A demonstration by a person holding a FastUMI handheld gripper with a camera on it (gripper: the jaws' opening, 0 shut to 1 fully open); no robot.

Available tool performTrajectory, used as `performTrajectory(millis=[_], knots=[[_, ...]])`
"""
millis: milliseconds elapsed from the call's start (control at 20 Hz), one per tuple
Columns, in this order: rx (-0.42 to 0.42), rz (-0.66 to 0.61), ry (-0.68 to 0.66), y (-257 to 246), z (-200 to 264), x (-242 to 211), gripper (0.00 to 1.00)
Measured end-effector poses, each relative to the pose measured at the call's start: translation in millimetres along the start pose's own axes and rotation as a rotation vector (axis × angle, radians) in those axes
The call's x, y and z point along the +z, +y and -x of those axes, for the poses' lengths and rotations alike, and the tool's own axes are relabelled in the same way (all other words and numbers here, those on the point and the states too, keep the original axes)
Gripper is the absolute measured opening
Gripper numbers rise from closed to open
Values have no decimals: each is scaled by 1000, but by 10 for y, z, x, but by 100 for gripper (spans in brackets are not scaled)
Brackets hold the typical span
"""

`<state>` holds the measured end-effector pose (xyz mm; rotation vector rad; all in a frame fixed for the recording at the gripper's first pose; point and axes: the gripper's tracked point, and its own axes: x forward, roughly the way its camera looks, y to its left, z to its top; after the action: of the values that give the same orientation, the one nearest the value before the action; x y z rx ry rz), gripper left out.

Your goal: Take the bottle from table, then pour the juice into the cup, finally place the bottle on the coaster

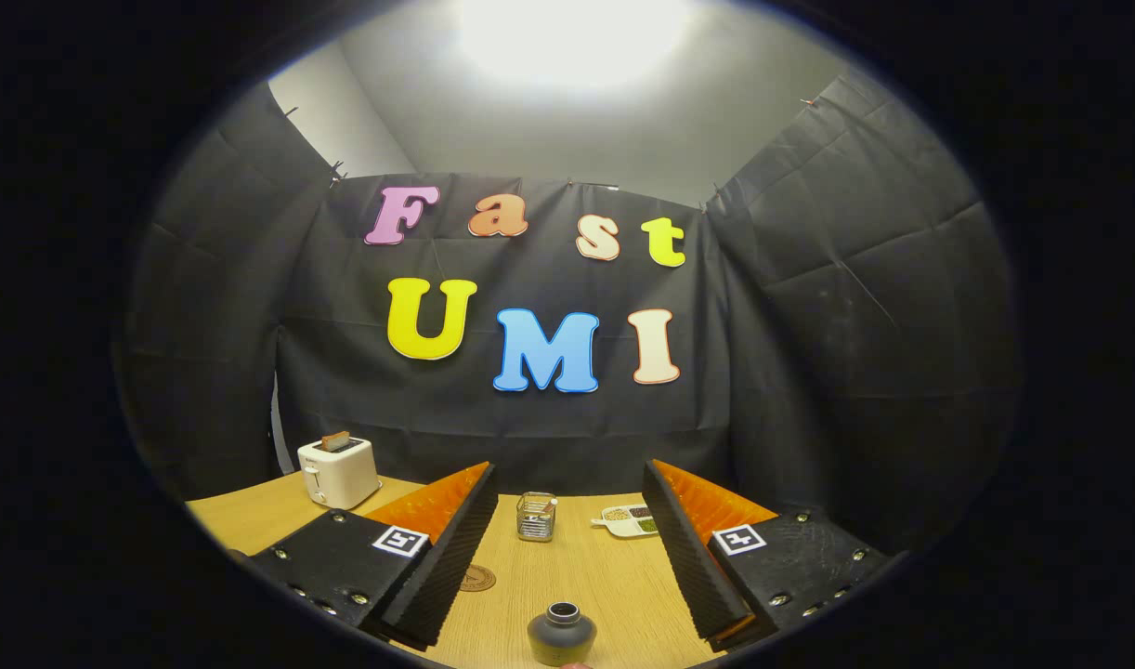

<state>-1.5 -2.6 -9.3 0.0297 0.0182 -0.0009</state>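
The camera rode on the tool (567, 548), low above the surface (586, 576), and looked forward along both wide-spread fingers (437, 557) toward the far cloth wall (530, 427), taking in the ceiling overhead too.

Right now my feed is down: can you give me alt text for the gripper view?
The gripper is open, its fingers spread wide, with a dark bottle standing uncapped on the wooden table between them, untouched. Beyond the fingers stands a glass cup; a round coaster lies beside the left finger. Farther back are a white toaster and a small divided dish.
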Motion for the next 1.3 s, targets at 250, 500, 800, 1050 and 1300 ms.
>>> performTrajectory(millis=[250,500,800,1050,1300], knots=[[20,6,-2,54,13,-23,96],[63,-4,4,148,24,-114,96],[80,-12,17,156,31,-436,96],[71,-14,56,101,34,-736,96],[70,-18,108,46,39,-1063,96]])
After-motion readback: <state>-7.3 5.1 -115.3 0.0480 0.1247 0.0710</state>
